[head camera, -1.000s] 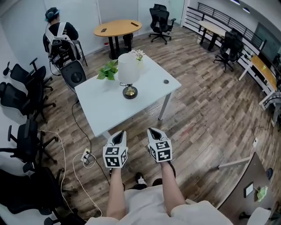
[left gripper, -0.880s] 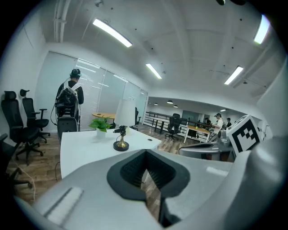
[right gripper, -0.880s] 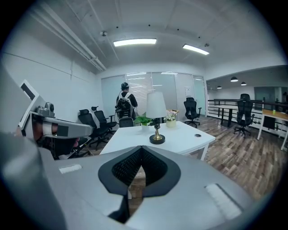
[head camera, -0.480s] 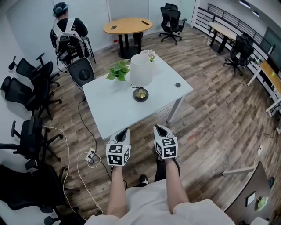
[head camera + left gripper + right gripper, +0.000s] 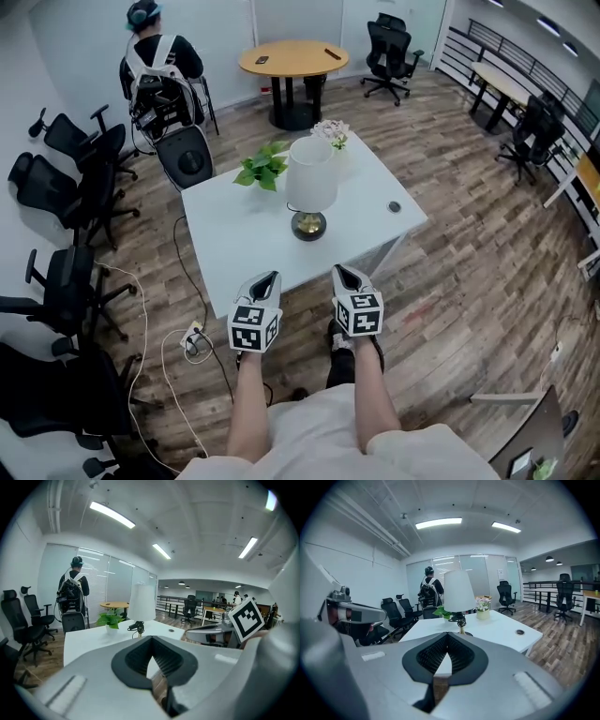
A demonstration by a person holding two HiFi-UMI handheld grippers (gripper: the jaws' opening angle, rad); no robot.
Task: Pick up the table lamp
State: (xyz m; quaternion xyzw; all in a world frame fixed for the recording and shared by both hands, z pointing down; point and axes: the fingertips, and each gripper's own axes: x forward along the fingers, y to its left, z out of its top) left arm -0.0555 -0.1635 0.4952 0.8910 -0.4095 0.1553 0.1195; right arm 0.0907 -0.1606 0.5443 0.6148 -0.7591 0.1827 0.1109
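I look steeply down at a white bench on a wood floor. The lamp stands upright near the bench's middle, with a white shade above a thin stem and a round brass-coloured base. Its long axis is vertical. A potted plant sits just beyond it to the left, and a small vase of flowers sits behind it.

I hold the left gripper and the right gripper side by side at the bench's near edge, well apart from the lamp. Each gripper view shows its jaws closed tip to tip with nothing between them.

The lamp lies straight ahead and between the two grippers. In the left gripper view it is just left of the jaw line. In the right gripper view it is just right of the jaw line. From the head view I judge the right gripper slightly better lined up with it, though neither is clearly nearer.

I think the approach is not yet finished. To grasp the stem, the jaws would have to open and come in level, crossing the vertical stem below the shade.
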